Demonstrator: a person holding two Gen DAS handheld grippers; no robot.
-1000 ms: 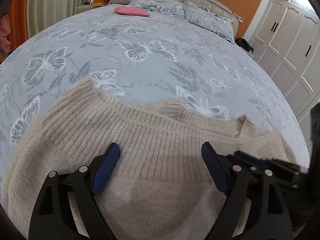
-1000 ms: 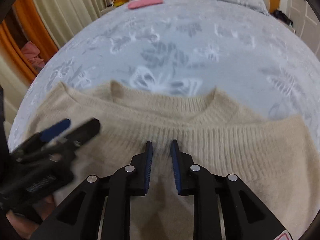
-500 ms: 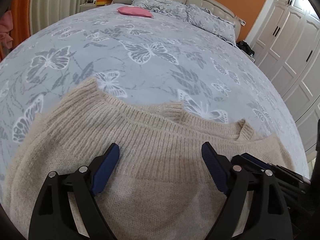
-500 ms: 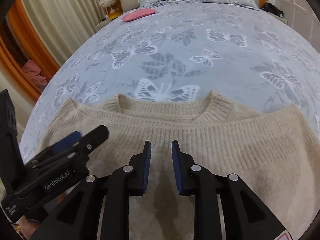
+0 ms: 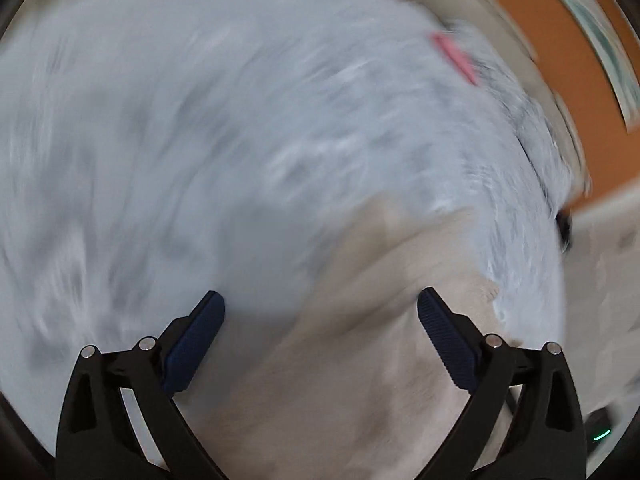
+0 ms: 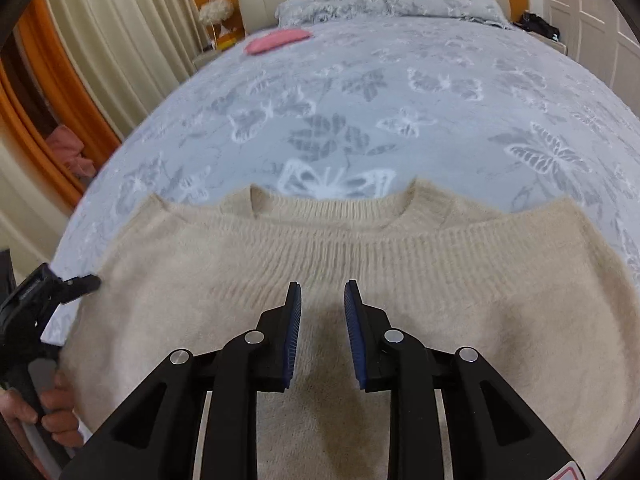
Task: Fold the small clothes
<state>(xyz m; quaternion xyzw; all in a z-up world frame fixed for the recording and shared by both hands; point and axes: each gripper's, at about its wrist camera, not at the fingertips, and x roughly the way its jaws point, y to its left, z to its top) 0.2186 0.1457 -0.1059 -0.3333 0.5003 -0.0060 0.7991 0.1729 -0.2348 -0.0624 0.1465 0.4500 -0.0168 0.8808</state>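
Sweater (image 6: 360, 264) laid flat on butterfly-print bedspread (image 6: 400, 112), neckline toward upper frame.
Left gripper (image 5: 320, 320) is seen opening wide over the sweater's left edge, nothing grasped; the view is blurred. Right gripper (image 6: 322, 312) is held over the centre, jaws parting slightly, empty. The beige knit is ribbed near the neckline.

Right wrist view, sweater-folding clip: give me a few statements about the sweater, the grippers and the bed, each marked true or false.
1. The beige sweater lies flat on the butterfly bedspread. True.
2. The right gripper is clamped on the sweater's neckline. False: its jaws stand slightly apart above the sweater's body, gripping nothing.
3. The left gripper is at the sweater's left edge. True.
4. A pink item lies on the sweater. False: it lies far up the bed, near the pillows.
5. The left gripper is shut. False: its jaws are opening wide.
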